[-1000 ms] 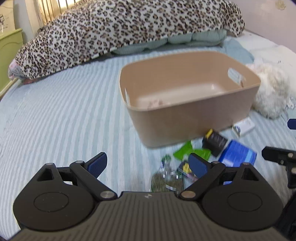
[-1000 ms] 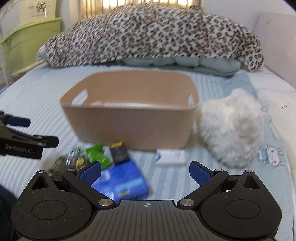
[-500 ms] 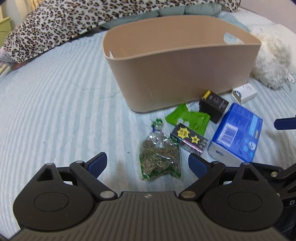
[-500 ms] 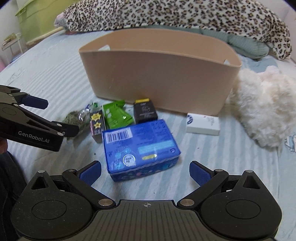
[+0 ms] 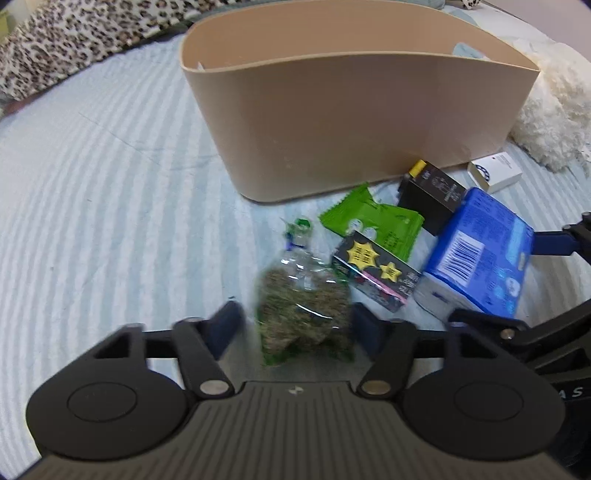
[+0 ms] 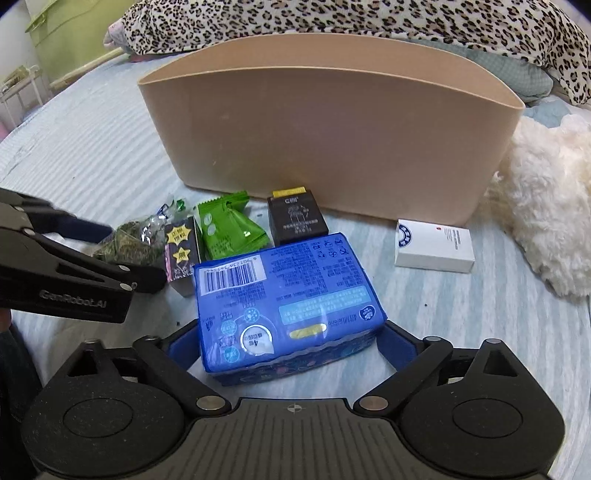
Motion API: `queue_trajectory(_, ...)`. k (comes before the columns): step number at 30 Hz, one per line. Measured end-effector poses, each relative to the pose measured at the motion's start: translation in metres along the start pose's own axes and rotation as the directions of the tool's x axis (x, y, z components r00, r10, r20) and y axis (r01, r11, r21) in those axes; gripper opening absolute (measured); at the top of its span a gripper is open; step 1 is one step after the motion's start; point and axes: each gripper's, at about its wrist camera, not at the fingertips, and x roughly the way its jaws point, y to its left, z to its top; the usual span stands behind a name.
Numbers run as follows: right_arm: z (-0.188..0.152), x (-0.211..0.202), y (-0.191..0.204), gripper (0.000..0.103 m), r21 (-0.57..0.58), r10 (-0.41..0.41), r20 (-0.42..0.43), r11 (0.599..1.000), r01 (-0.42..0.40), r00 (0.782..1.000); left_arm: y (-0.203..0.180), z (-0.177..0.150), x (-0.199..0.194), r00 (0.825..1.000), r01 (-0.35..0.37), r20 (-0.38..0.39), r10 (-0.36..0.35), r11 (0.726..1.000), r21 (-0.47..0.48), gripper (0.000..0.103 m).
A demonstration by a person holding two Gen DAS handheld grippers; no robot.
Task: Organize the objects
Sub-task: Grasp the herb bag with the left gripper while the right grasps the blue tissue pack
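A tan plastic bin (image 5: 354, 122) (image 6: 332, 140) stands on the striped bed. In front of it lie a clear bag of dried green herbs (image 5: 303, 314) (image 6: 129, 243), a dark box with yellow stars (image 5: 376, 273) (image 6: 181, 243), a green sachet (image 5: 373, 218) (image 6: 225, 229), a black box (image 5: 432, 195) (image 6: 295, 218), a blue pack (image 5: 476, 254) (image 6: 284, 302) and a white box (image 5: 495, 177) (image 6: 434, 251). My left gripper (image 5: 299, 325) is open, its fingers either side of the herb bag. My right gripper (image 6: 284, 343) is open, its fingers flanking the blue pack's near end.
A white fluffy toy (image 6: 546, 199) (image 5: 554, 107) lies right of the bin. A leopard-print duvet (image 6: 332, 18) is heaped behind it. A green cabinet (image 6: 62, 40) stands at the far left. Striped bed surface (image 5: 110, 206) stretches to the left.
Both grippers moved down and forward toward the items. The left one's fingers now straddle the herb bag and have narrowed. The right one's fingers now straddle the blue pack.
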Motion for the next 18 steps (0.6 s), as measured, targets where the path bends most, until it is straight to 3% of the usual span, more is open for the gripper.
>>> queue_trajectory(6,-0.003,-0.008,0.002,0.094,-0.011,-0.018,0.025,1.0,0.019,1.0,-0.003,-0.002,-0.005,1.0,0.014,0.028,-0.014,1.0,0.024,0.044)
queue_trajectory(12,-0.007,-0.026,-0.003,0.094,0.026,-0.022,0.058,0.999,0.021,0.998,-0.005,-0.003,-0.019,0.998,0.006,0.065,-0.008,0.999,0.038,0.042)
queue_trajectory(18,-0.011,-0.054,-0.015,0.094,0.08,-0.038,0.117,0.996,0.029,0.992,-0.004,-0.003,-0.05,0.989,-0.025,0.15,0.019,0.999,0.035,0.042)
